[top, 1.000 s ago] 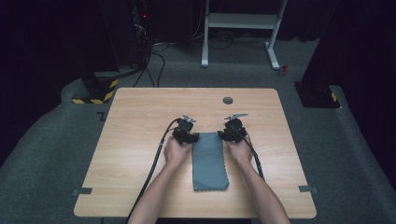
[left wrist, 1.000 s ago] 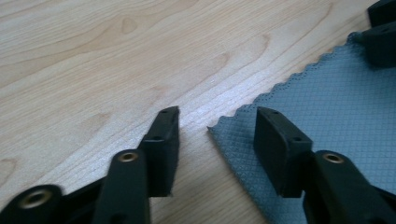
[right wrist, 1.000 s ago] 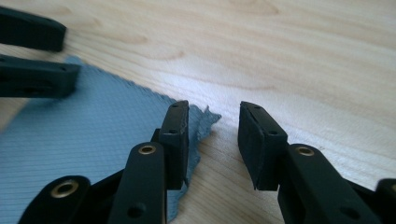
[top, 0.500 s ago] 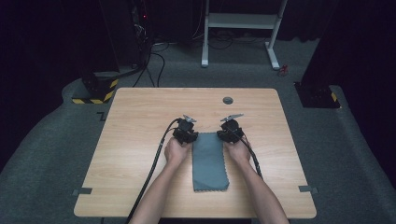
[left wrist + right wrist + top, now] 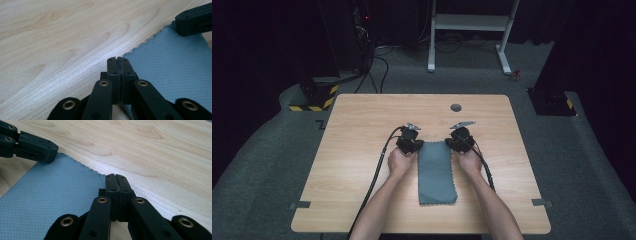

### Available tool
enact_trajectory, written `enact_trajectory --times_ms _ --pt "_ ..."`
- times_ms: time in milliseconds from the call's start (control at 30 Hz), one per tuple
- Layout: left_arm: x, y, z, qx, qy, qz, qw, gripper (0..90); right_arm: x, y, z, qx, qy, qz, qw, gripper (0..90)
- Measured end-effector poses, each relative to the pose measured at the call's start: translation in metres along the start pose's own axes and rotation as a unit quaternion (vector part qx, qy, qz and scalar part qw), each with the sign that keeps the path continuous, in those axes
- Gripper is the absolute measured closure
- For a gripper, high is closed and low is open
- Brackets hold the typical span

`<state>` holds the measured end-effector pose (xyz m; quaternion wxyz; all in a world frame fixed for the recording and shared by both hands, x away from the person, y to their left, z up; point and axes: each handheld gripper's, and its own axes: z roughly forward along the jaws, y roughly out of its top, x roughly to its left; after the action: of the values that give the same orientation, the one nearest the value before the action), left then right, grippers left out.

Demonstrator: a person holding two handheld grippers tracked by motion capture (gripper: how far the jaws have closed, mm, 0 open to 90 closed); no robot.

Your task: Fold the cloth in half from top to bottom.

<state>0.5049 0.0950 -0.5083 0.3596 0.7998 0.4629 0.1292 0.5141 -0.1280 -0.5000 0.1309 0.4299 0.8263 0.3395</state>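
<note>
My left gripper (image 5: pixel 413 143) pinches the grey cloth's (image 5: pixel 437 172) far left corner, jaws just closed; the cloth lies mid-table (image 5: pixel 362 125), long axis running away from me; my right gripper (image 5: pixel 457 142) likewise clamps its far right corner.

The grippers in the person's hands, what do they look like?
Both are black. The left gripper and right gripper have two flat black jaws on black link bars with brass-coloured rivets. Each carries a small grey three-cornered plate on top and trails a thick black cable. The forearms are bare, no sleeves.
</note>
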Motion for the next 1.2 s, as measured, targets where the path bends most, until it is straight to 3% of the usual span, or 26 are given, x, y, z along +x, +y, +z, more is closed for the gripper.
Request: enact_trajectory --times_ms 467,700,833,933,1067,1200 --pt "0.005 0.005 -0.003 -0.01 -0.005 -0.006 0.9999 89.1 -0.002 0.002 -0.003 -0.014 0.006 0.002 0.9999 90.0" --pt "0.004 0.012 -0.004 -0.008 0.0 0.005 1.0 89.1 -0.004 0.003 -0.006 -0.02 0.005 0.003 0.9998 90.0" --pt "0.003 0.011 -0.002 0.002 0.001 0.005 1.0 89.1 -0.005 0.0 -0.002 -0.004 0.012 0.008 0.9999 90.0" --pt "0.003 0.009 0.0 0.009 0.006 0.009 0.9999 89.0 -0.002 -0.002 0.004 0.005 0.003 -0.002 1.0 89.3" --pt "0.002 0.009 0.001 0.013 0.008 0.009 0.9998 88.9 0.003 -0.002 0.011 0.017 -0.009 -0.017 0.9997 76.4" --pt "0.003 0.008 0.001 0.016 0.01 0.014 0.9997 88.8 0.004 -0.003 0.013 0.018 -0.02 -0.025 0.9993 71.0"
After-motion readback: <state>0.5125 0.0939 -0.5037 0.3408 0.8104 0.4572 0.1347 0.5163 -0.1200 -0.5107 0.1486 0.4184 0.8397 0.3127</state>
